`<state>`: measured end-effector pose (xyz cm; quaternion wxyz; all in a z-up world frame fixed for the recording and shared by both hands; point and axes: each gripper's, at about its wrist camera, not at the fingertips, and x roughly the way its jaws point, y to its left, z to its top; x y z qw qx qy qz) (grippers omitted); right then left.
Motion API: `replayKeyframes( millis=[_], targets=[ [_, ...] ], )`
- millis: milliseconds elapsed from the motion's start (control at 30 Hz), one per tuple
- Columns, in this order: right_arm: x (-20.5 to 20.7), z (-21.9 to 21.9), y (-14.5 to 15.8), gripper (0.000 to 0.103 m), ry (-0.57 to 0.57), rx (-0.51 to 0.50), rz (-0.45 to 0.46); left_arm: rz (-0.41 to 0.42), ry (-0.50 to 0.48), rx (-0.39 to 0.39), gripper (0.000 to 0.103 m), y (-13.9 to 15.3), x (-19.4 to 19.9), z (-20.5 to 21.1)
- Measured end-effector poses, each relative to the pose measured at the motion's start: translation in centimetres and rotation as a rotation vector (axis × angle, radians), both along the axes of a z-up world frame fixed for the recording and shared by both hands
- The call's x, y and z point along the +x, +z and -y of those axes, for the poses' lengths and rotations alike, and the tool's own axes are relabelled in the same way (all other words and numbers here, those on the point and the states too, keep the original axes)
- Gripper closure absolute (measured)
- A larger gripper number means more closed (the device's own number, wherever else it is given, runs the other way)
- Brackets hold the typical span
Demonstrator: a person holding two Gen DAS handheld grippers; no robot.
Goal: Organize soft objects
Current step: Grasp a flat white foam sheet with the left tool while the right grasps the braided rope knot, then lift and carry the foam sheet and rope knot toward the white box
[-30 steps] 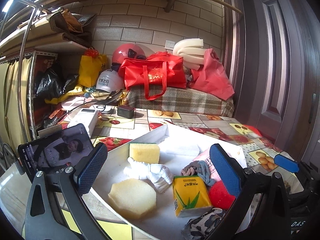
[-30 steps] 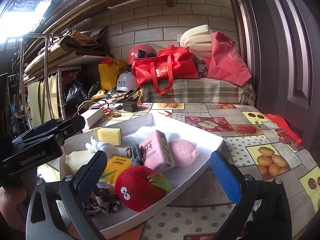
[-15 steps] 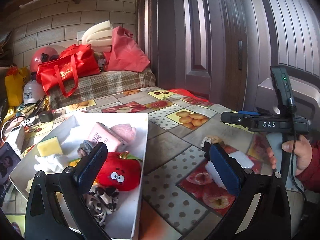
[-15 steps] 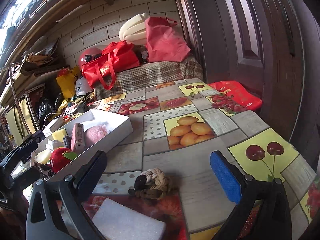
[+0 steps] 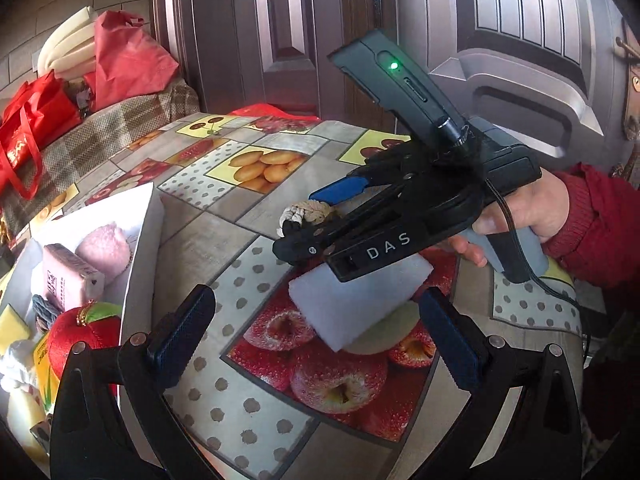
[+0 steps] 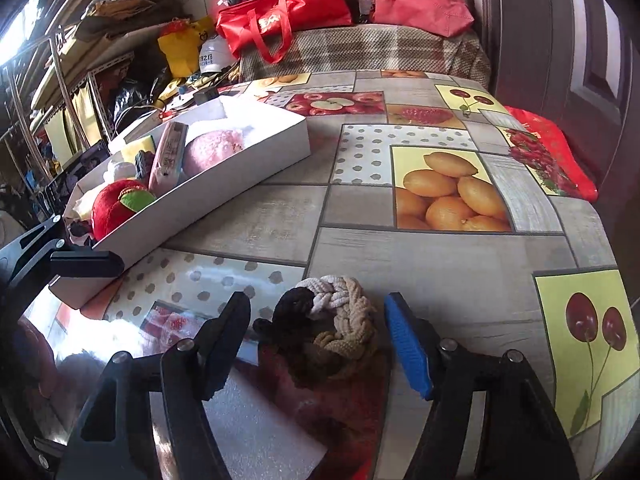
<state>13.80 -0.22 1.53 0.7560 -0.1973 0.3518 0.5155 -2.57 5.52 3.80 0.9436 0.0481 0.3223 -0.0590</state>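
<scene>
A braided rope knot (image 6: 326, 330), beige, white and dark brown, lies on the fruit-print tablecloth. My right gripper (image 6: 316, 340) is open and low, one finger on each side of the knot; it also shows in the left wrist view (image 5: 316, 218). A white foam block (image 5: 352, 300) lies just beside the knot. My left gripper (image 5: 316, 340) is open and empty, hovering in front of the foam block. A white tray (image 6: 240, 176) holds a red plush apple (image 6: 116, 208), a pink tissue pack (image 6: 170, 160), a pink puff (image 6: 212, 150) and other soft items.
A plaid-covered bench (image 6: 360, 52) with red bags (image 6: 288, 12) stands behind the table. A shelf with clutter (image 6: 80, 92) is at the left. A brown door (image 5: 500, 40) is close on the right. A red cushion (image 6: 552, 156) lies at the table's right edge.
Both grippers swung right, away from the tray. The right gripper has dropped down and moved in around the rope knot. The left gripper now faces the foam block.
</scene>
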Motion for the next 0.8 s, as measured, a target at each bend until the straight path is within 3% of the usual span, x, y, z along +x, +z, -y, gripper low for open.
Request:
replayKeyframes(
  millis=[67, 100, 133, 367, 500, 533, 600, 800],
  targets=[
    [-0.3, -0.5, -0.3, 0.041, 0.004, -0.038, 0.034, -0.010, -0.017, 0.015, 0.001, -0.1, 0.8, 0.6],
    [-0.3, -0.4, -0.2, 0.059, 0.011, -0.034, 0.037, -0.015, -0.027, 0.026, 0.001, -0.2, 1.2, 1.0],
    [0.0, -0.1, -0.2, 0.063, 0.009, -0.031, 0.035, -0.021, -0.040, 0.037, 0.001, -0.3, 1.6, 1.4],
    [6.0, 6.5, 0.5, 0.066, -0.251, 0.095, -0.092, -0.115, -0.149, 0.100, 0.001, -1.6, 5.2, 3.2],
    [7.6, 8.3, 0.3, 0.066, -0.295, 0.161, -0.195, -0.192, -0.198, 0.037, 0.002, -2.3, 6.5, 2.7],
    [7.4, 8.2, 0.4, 0.066, -0.290, 0.157, -0.192, -0.202, -0.203, 0.032, 0.006, -2.4, 6.6, 2.8],
    [7.1, 7.7, 0.5, 0.066, -0.271, 0.144, -0.180, -0.205, -0.220, 0.036, 0.038, -2.5, 6.5, 3.1],
    [7.3, 8.0, 0.5, 0.066, -0.274, 0.159, -0.184, -0.164, -0.192, 0.044, 0.044, -2.1, 5.5, 3.3]
  ],
)
